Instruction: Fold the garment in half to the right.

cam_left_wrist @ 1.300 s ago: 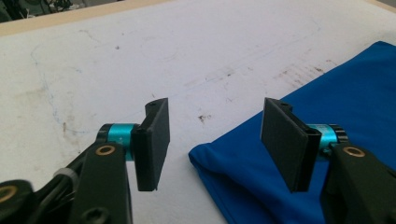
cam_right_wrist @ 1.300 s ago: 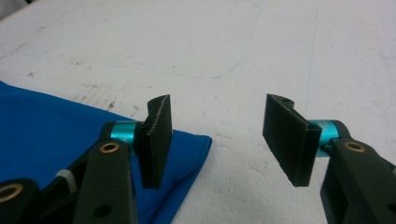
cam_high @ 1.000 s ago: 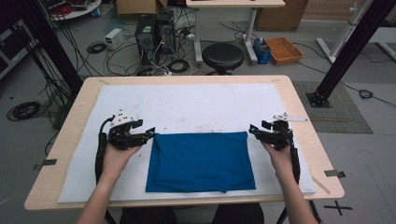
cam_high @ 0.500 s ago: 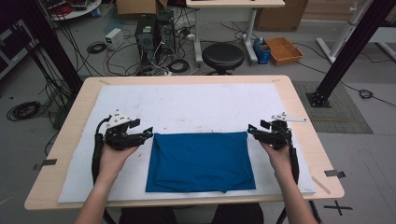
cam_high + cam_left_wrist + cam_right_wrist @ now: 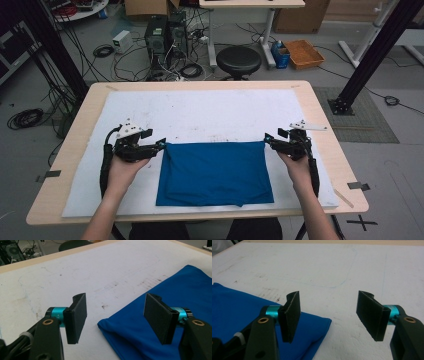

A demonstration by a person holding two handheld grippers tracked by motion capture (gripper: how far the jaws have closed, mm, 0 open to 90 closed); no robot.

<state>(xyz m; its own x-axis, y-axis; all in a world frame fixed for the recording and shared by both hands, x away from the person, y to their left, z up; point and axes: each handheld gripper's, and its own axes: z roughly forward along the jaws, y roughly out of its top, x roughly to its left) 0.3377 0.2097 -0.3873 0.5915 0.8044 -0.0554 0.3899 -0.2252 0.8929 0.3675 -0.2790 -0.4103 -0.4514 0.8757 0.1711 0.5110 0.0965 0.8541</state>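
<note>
Covering the table (image 5: 320,115), a white mat (image 5: 210,112) carries the folded blue cloth (image 5: 215,172) near its front edge — we see 2 tools flanking its far corners, left gripper (image 5: 159,144) and right gripper (image 5: 269,141), jaws spread, pinching nothing.

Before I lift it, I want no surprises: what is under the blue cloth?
The blue cloth lies folded on the white mat, which shows bare all around it. Both grippers, left and right, are open at its far corners. Anything between its layers is hidden.
</note>
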